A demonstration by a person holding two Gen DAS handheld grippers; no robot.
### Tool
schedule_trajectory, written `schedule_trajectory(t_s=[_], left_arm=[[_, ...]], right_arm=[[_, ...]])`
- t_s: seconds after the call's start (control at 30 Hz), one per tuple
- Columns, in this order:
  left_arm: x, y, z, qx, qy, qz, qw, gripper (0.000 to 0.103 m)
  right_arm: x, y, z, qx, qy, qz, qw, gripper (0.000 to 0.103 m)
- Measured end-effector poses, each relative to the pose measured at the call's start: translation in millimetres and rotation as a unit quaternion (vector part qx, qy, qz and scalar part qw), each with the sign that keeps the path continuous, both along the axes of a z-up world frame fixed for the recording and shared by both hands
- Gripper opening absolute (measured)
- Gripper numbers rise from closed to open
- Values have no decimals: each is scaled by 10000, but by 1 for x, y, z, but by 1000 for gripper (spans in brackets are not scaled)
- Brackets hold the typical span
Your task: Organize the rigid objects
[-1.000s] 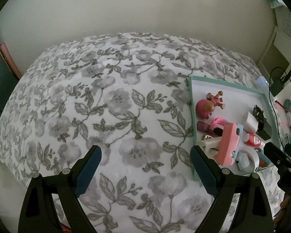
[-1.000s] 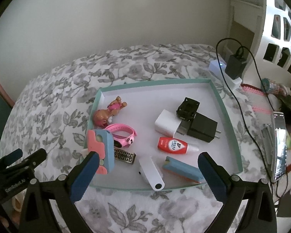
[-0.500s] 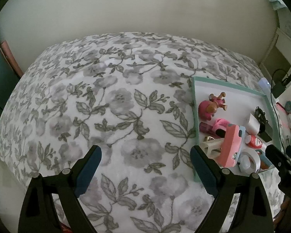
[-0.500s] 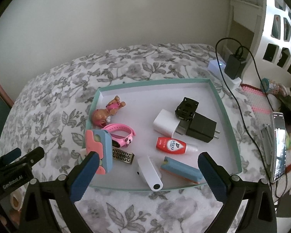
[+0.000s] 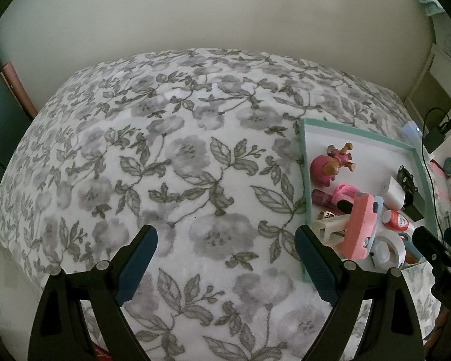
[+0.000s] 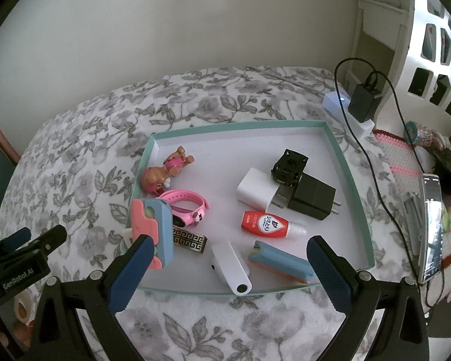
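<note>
The floral bed cover (image 5: 180, 165) fills everything ahead of the left claw (image 5: 225, 258), which is spread wide with nothing in it. The teal tray (image 6: 345, 174) sits just ahead of the right claw (image 6: 228, 258), also wide apart and empty. Inside it: black charger (image 6: 312, 195), white adapter (image 6: 255, 191), pink-blue case (image 6: 153, 222) by the claw's left finger, red bottle (image 6: 264, 225).

Soft matt floral bedspread (image 5: 177, 162); tray (image 6: 350, 177) seemingly matt cardboard; glossy plastic bottle (image 6: 263, 225), wristband (image 6: 186, 203) and white charger (image 6: 254, 191)
</note>
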State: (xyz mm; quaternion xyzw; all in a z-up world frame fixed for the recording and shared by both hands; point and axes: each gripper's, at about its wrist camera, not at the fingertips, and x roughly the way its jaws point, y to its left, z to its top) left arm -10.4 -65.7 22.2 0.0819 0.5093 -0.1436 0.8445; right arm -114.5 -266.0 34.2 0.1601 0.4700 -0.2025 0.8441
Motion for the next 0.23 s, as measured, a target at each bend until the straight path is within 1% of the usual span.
schedule_trajectory(t_s=[0.17,0.23], left_arm=[[-2,0,1,92,-113,2,9999,93],[-1,0,0,76,-100,-5,9999,93]], right_arm=[[0,0,0,1,1,4,10000,103],[0,0,0,0,1,3,10000,103]])
